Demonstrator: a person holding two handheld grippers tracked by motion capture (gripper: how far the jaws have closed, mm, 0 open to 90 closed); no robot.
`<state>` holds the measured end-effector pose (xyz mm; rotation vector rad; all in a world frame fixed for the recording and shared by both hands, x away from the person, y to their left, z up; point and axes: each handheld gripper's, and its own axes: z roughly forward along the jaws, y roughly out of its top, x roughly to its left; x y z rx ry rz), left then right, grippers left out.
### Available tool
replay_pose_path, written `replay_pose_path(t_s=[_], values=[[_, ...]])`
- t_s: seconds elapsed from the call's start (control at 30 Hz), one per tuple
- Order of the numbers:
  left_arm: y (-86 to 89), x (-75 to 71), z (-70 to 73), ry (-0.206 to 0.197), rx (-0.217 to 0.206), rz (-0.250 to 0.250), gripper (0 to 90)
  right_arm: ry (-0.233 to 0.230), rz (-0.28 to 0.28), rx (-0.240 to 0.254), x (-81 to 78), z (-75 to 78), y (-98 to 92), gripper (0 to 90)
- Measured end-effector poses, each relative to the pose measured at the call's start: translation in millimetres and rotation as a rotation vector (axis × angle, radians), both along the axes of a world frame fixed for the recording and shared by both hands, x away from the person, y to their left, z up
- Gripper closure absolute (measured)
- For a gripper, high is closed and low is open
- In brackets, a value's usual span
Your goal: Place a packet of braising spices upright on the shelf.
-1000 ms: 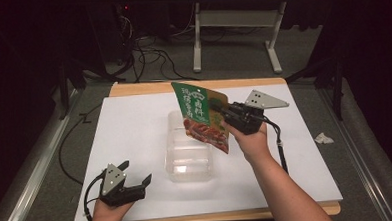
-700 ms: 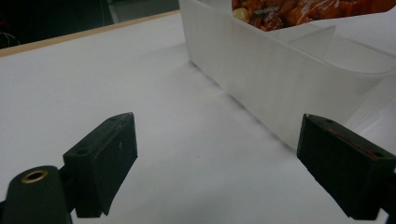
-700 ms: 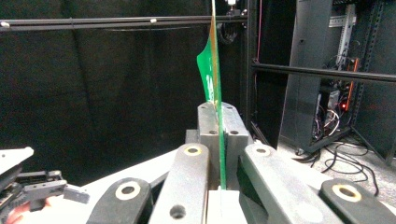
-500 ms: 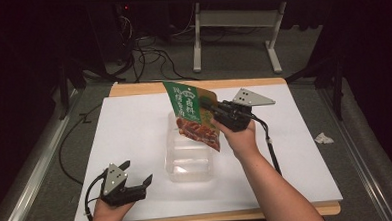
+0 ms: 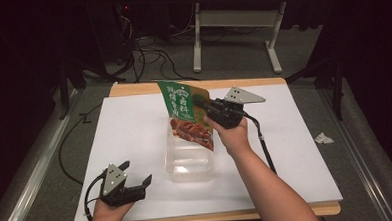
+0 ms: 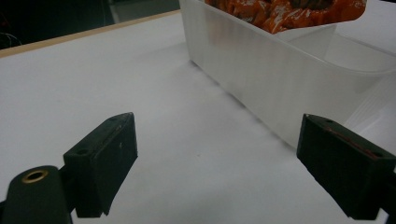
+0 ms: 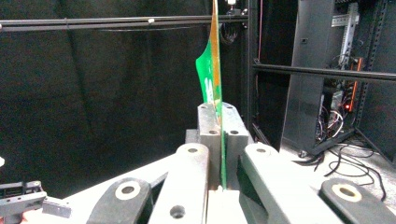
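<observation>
In the high view a green snack pouch [image 5: 186, 116] is held tilted over the clear plastic tub [image 5: 188, 161] by the right gripper [image 5: 207, 108], while in the left gripper view the left gripper [image 6: 219, 154] is seen spread wide and empty just beside the tub [image 6: 280, 79], and in the right gripper view the jaws are seen clamped on the pouch's edge [image 7: 211, 74].

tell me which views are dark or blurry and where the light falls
High view: the white table sheet is brightly lit, the surroundings near black, the green snack pouch slightly soft. Left gripper view: evenly lit, the clear plastic container sharp, the pouch's orange print smeared. Right gripper view: dark backdrop, the pouch's edge crisp.
</observation>
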<state>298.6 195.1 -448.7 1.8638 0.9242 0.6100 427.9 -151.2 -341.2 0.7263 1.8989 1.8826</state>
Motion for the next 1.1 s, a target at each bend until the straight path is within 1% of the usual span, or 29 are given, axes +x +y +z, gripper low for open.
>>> replay_pose_path(t_s=[0.07,0.37,0.53,0.67,0.73,0.83,0.87,0.97,1.1], values=[[0.0,-0.1,0.1,0.0,-0.001,0.0,12.8,-0.004,-0.001,-0.006,1.0,-1.6,1.4,90.0],[-0.9,-0.5,0.6,-0.001,-0.011,0.001,12.8,-0.006,-0.001,0.006,1.6,-4.0,3.1,90.0],[-0.5,0.0,0.2,0.003,-0.001,-0.004,12.8,-0.015,-0.009,0.0,1.7,-4.3,3.6,90.0],[0.1,-0.1,0.4,-0.001,-0.01,0.003,12.8,-0.019,-0.015,0.004,1.2,-4.9,0.8,90.0],[0.3,-0.3,0.4,-0.001,-0.01,0.001,12.8,-0.025,-0.021,-0.007,0.8,-4.4,-2.3,90.0],[-0.1,0.2,0.2,0.002,-0.003,-0.002,12.9,-0.016,-0.029,0.012,0.9,-5.3,-7.6,90.0],[-0.5,0.2,0.1,0.004,-0.004,-0.004,12.8,-0.018,-0.031,0.01,1.0,-6.0,-7.8,90.0],[-1.6,0.3,0.0,0.004,-0.004,-0.005,12.9,-0.022,-0.027,0.004,1.3,-7.9,-5.5,90.0],[-1.2,0.1,-0.2,0.005,-0.001,-0.004,12.9,-0.023,-0.02,0.011,1.5,-11.0,1.3,90.0]])
